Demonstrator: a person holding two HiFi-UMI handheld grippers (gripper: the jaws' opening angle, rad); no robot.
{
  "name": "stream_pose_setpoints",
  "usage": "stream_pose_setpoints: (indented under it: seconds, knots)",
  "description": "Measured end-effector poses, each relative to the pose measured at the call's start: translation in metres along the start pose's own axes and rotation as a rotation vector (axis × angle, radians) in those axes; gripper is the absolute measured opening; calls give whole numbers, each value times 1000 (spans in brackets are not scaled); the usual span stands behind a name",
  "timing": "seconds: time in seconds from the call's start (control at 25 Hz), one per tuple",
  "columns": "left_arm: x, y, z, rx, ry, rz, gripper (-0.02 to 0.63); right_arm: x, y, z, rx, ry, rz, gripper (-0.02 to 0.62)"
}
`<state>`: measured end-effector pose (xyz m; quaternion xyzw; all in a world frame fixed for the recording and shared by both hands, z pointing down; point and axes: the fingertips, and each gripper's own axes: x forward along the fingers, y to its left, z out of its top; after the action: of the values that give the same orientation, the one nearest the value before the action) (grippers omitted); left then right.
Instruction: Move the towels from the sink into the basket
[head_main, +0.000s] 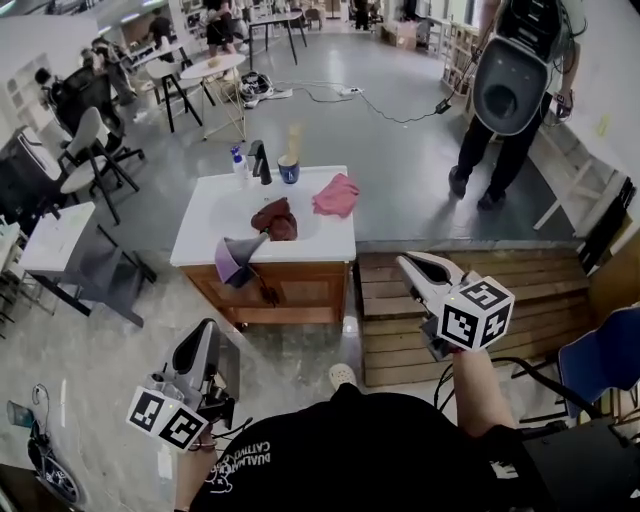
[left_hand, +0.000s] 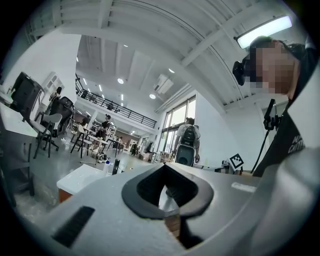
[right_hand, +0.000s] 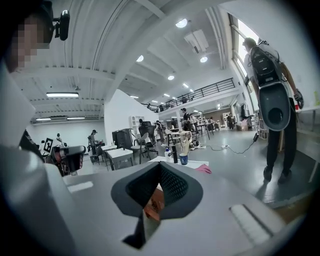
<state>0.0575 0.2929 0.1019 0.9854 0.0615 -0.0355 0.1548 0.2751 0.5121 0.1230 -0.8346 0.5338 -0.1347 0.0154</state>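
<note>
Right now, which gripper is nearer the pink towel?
Right. The right gripper is off the vanity's front right corner, short of the pink towel; the left gripper is farther back, off to the left.

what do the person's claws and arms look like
The left claw and right claw are both pale grey, tapering shells. Each has a black ribbed lining around a diamond-shaped gap, and carries a white cube printed with black square markers. The person wears a black top with pale lettering, and the forearms look unsleeved.
</note>
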Motion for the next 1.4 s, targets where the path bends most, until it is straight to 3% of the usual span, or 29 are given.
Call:
stream_pose_setpoints:
  seconds: [0.76, 1.12, 1.4]
  knots:
    - [194, 73, 22, 44, -42, -19, 3, 149, -144, 69, -71, -10, 49, 5]
    - [248, 102, 1, 19, -39, 13, 3, 201, -196, 60, -69, 32, 74, 5]
    - [262, 116, -10, 2, -22, 54, 3, 231, -201, 43, -37, 77, 121, 5]
